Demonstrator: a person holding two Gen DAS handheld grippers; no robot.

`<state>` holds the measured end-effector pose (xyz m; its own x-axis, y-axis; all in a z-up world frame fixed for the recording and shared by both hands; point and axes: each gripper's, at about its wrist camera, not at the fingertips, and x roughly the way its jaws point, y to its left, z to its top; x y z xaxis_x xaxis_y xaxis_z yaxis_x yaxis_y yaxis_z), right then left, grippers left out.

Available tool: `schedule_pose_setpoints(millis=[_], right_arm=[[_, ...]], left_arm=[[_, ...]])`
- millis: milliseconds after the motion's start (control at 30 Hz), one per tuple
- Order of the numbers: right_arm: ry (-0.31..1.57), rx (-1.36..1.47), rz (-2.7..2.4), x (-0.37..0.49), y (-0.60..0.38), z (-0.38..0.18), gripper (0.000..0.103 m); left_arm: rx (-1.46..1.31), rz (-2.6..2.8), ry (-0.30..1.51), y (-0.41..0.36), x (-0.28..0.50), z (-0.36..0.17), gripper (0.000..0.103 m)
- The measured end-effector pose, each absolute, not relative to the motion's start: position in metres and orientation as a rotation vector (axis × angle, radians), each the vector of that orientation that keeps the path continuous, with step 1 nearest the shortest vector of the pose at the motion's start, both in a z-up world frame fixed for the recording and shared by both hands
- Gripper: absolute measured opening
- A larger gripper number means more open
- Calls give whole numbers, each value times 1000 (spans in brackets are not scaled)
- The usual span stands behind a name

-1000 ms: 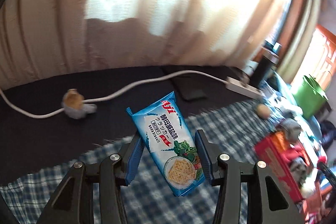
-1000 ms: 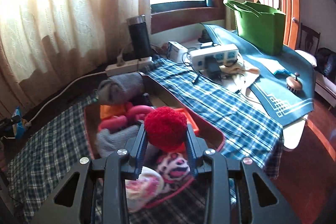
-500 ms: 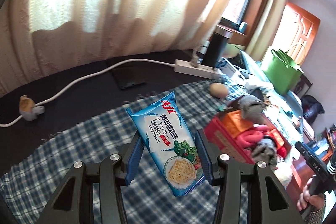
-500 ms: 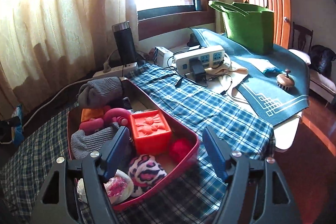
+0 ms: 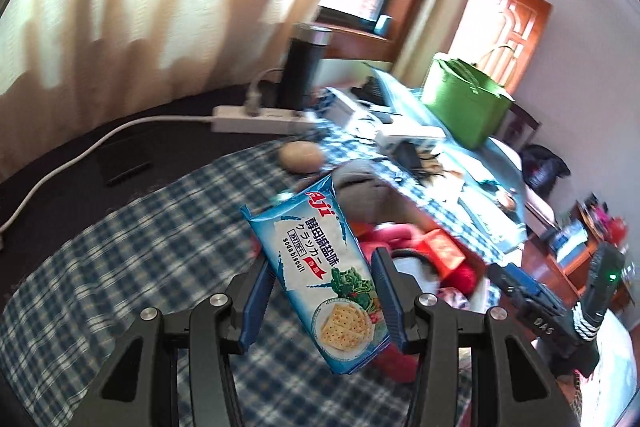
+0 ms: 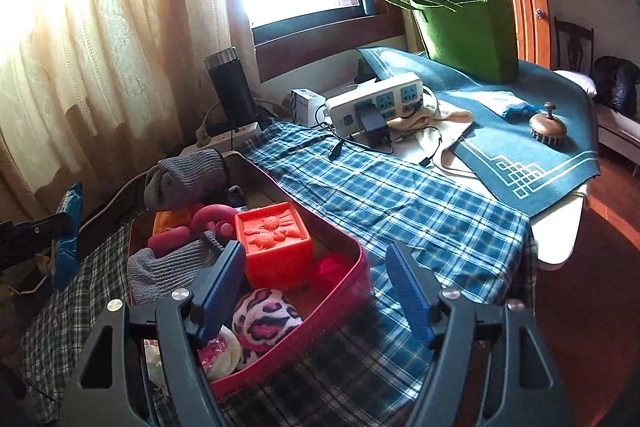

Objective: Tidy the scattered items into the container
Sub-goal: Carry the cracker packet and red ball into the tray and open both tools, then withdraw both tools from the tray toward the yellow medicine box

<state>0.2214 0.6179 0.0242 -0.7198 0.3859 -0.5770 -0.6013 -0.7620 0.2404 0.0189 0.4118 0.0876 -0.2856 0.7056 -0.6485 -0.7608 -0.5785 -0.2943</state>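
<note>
We are pinching the cracker packet [image 5: 320, 267] in our left gripper [image 5: 318, 297] above the checked cloth [image 5: 120, 259], near the red container [image 6: 352, 267]; our right gripper [image 6: 316, 291] is hanging spread over its rim.

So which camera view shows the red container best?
The right wrist view. There the red container shows its rim, near wall and contents: the orange cube, grey socks and patterned balls. In the left wrist view it is blurred and mostly hidden behind the cracker packet held in the left tongs.
</note>
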Motion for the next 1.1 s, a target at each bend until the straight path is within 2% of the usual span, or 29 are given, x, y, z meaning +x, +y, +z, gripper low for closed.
schedule_pose_setpoints(millis=[400,500,800,1100], right_arm=[[612,-633,2424,232,626,21,76],[600,-632,2430,231,623,20,76],[564,-623,2463,227,610,26,76],[538,-604,2533,215,582,41,79]], left_arm=[[-839,1821,265,501,54,86,52],[-848,1833,314,511,54,79,63],[-899,1949,202,464,27,85,63],[-948,2117,200,397,2,81,64]])
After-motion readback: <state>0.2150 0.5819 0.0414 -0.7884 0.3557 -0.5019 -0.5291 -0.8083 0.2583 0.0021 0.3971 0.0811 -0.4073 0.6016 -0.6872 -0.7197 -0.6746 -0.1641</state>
